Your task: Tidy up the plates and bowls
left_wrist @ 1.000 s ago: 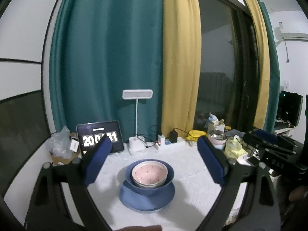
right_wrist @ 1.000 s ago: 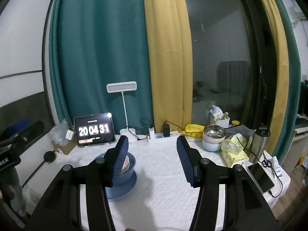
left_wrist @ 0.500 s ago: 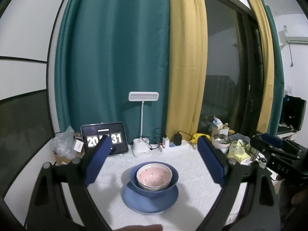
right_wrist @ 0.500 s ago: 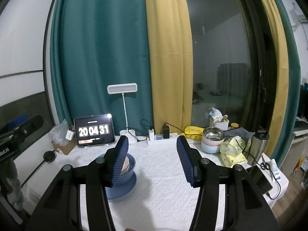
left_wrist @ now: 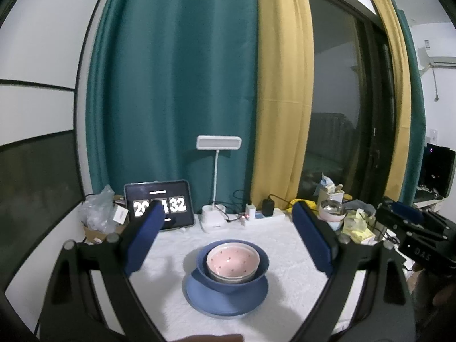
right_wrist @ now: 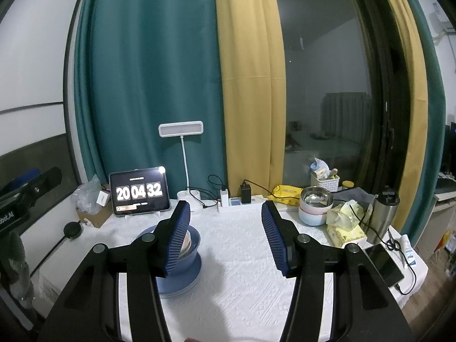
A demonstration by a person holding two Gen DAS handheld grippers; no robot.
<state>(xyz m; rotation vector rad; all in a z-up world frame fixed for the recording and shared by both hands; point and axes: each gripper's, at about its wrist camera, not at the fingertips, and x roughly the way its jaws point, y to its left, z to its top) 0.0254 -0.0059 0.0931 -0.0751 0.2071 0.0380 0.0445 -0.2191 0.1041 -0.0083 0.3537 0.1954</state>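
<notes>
A pink dotted bowl [left_wrist: 233,260] sits inside a dark blue bowl [left_wrist: 256,273], which rests on a blue plate [left_wrist: 250,299] on the white tablecloth [left_wrist: 285,245]. My left gripper [left_wrist: 228,213] hovers above and in front of this stack, open, with nothing between its blue pads. In the right wrist view the same blue bowl [right_wrist: 195,245] and plate [right_wrist: 188,283] lie at lower left, partly hidden behind the left finger. My right gripper [right_wrist: 225,212] is open over bare cloth, to the right of the stack.
Along the back edge stand a tablet clock [right_wrist: 139,192], a white desk lamp [right_wrist: 182,131], a power strip [right_wrist: 242,199] with chargers, and a steel bowl on pastel bowls [right_wrist: 315,206]. Tissues [right_wrist: 344,222], a steel flask [right_wrist: 382,213] and a phone [right_wrist: 384,265] crowd the right side.
The left wrist view has tilted slightly, so the stack sits a little lower and more central. The clock moved on one second. Bowls and plate have not moved.
</notes>
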